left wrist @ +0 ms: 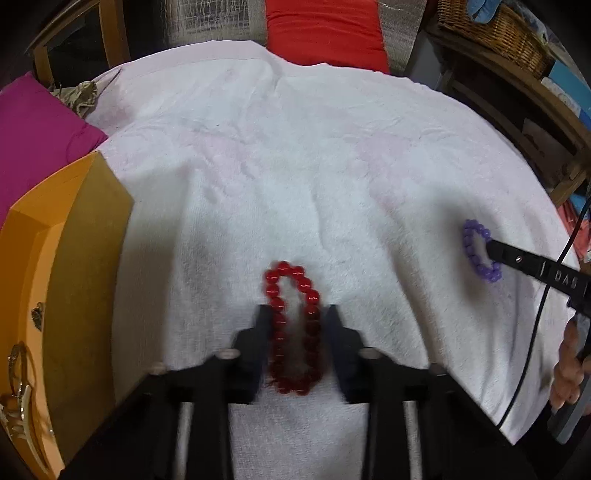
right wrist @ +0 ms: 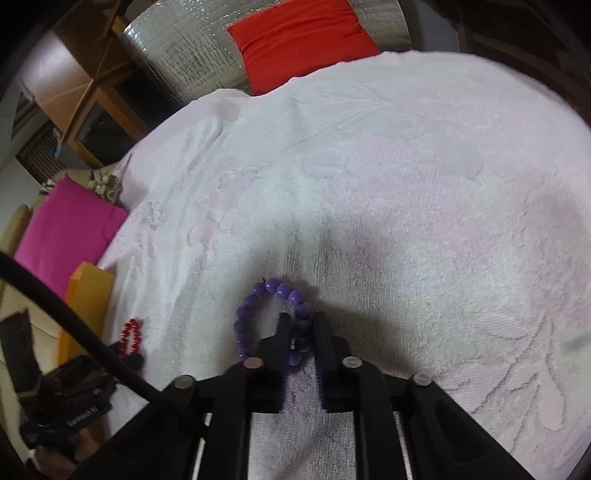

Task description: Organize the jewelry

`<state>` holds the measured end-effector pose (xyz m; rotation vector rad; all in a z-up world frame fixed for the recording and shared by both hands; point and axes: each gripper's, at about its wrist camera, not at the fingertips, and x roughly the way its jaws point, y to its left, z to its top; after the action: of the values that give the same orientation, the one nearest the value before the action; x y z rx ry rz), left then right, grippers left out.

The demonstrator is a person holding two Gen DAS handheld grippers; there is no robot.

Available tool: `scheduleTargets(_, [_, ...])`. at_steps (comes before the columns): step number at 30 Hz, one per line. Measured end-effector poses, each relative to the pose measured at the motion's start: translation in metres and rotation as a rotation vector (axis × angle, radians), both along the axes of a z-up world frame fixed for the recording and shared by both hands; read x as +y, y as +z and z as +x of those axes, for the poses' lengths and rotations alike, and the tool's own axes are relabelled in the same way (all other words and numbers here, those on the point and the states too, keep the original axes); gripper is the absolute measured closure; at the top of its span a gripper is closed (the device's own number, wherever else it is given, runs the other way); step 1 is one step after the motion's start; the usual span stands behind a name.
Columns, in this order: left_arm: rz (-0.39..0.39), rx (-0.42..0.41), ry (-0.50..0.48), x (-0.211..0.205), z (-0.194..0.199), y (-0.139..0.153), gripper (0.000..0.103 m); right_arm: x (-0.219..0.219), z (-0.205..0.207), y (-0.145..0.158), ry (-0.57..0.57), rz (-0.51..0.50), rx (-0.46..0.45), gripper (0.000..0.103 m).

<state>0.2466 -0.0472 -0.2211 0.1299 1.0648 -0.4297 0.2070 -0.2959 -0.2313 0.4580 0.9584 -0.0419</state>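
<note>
A red bead bracelet (left wrist: 275,295) lies on the white towel (left wrist: 295,166), squeezed into a narrow oval between the fingers of my left gripper (left wrist: 297,314), which is shut on it. To the right lies a purple bead bracelet (left wrist: 471,229), with the tip of my right gripper (left wrist: 493,245) on it. In the right wrist view the right gripper (right wrist: 301,319) is shut on the right-hand strand of the purple bracelet (right wrist: 275,286); the rest of the loop bulges out to the left. The red bracelet (right wrist: 131,332) shows at the far left.
An orange box (left wrist: 85,240) stands open at the left edge of the towel with a gold hair clip (left wrist: 18,406) inside. A magenta cushion (left wrist: 37,122), a red cushion (left wrist: 325,33) and a wicker basket (left wrist: 498,29) surround the towel. A hand (left wrist: 569,362) grips the right tool.
</note>
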Motion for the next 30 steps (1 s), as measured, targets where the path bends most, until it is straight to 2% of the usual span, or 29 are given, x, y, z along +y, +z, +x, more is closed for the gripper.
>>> scheduleTargets(9, [-0.043,-0.028,-0.013,-0.007,-0.002,0.007,0.087,0.015,-0.001,0.006,0.056,0.087,-0.046,0.092])
scheduleTargets(14, [0.007,-0.018,-0.016,-0.012,-0.001,0.000,0.087,0.015,0.000,-0.005,0.048,0.112,0.007,0.092])
scheduleTargets(23, [0.045,-0.021,-0.015,-0.015,0.000,-0.006,0.087,0.017,0.002,-0.006,0.042,0.101,0.019,0.090])
scheduleTargets(25, [0.051,-0.025,-0.006,-0.017,0.002,-0.006,0.080,0.019,0.003,-0.006,0.049,0.089,0.019,0.090])
scheduleTargets(27, [0.056,-0.028,0.000,-0.019,0.003,-0.008,0.051,0.019,0.002,-0.005,0.051,0.080,0.019,0.090])
scheduleTargets(30, [0.070,-0.042,-0.009,-0.026,0.003,-0.009,0.050,0.018,0.002,-0.006,0.047,0.083,0.020,0.090])
